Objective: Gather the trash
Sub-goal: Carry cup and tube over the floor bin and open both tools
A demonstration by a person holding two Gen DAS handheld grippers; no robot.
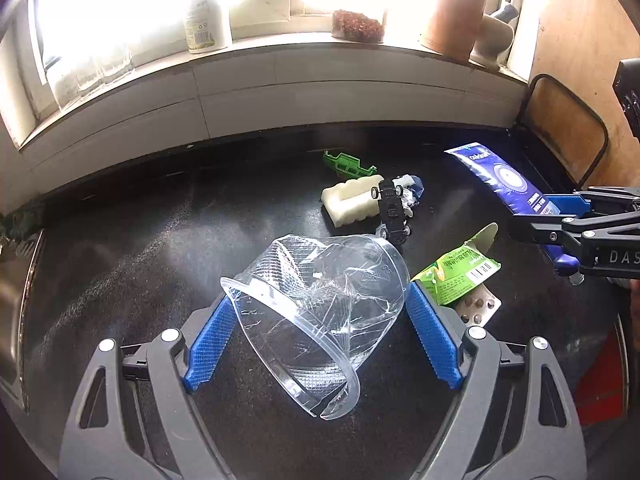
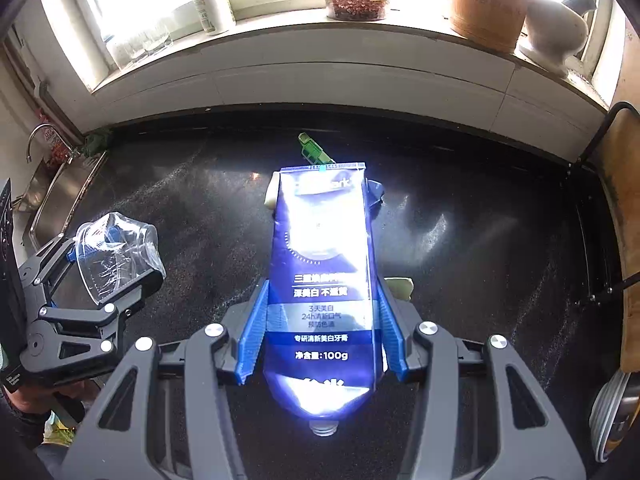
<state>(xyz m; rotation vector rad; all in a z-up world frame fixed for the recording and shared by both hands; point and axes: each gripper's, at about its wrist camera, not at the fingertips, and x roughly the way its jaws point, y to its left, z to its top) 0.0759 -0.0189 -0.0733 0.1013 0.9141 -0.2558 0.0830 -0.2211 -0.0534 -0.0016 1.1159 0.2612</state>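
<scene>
My left gripper is shut on a cracked clear plastic cup, its blue pads pressing both sides; it holds the cup above the black counter. The cup also shows in the right wrist view. My right gripper is shut on a blue toothpaste tube, cap end toward the camera. The tube also shows in the left wrist view. A green carton and a pill blister pack lie on the counter to the right of the cup.
A yellow sponge, a black toy car, a crumpled wrapper and a green toy part lie mid-counter. A sink is at the left. Bottles and jars stand on the windowsill. A chair stands at the right.
</scene>
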